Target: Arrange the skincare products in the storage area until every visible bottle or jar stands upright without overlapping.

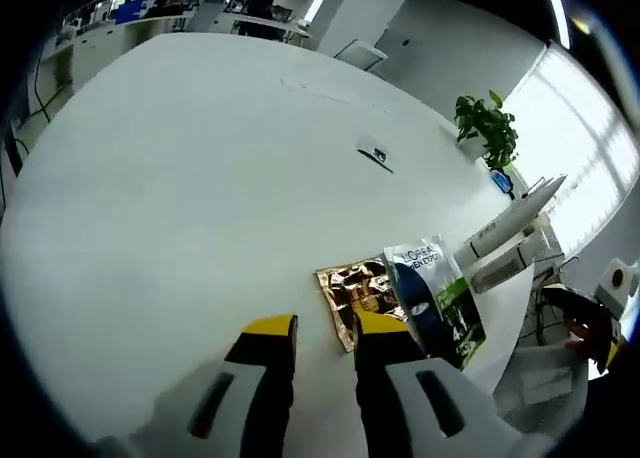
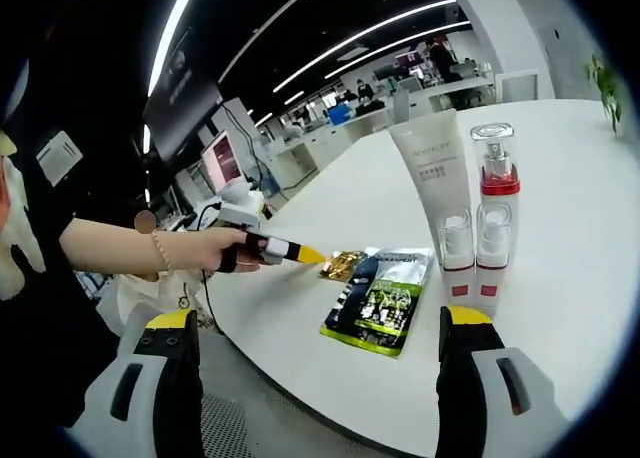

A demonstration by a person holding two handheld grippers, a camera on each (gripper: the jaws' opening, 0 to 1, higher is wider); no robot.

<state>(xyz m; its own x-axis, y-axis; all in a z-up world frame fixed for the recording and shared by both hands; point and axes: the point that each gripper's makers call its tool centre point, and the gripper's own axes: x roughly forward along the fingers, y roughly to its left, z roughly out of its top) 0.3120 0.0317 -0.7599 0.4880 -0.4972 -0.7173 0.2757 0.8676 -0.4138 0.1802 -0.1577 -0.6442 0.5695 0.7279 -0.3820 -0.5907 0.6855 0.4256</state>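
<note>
On the white round table (image 1: pixel 180 178) lie two flat sachets. One is gold (image 1: pixel 350 288), the other blue and green (image 1: pixel 435 298), and they sit side by side and touching. My left gripper (image 1: pixel 327 326) hovers just short of the gold sachet, open by a small gap with nothing in it. In the right gripper view a white tube (image 2: pixel 435 168), a clear-capped bottle with a red collar (image 2: pixel 497 168) and two small white bottles (image 2: pixel 457 253) stand upright behind the blue-green sachet (image 2: pixel 385 303). My right gripper (image 2: pixel 320 320) is wide open, near the table edge.
A person's hand (image 2: pixel 190 248) holds the left gripper (image 2: pixel 300 252) out over the table edge toward the gold sachet (image 2: pixel 343 265). A potted plant (image 1: pixel 488 128) stands at the table's far side and a small card (image 1: pixel 375 156) lies mid-table. Desks and screens fill the room behind.
</note>
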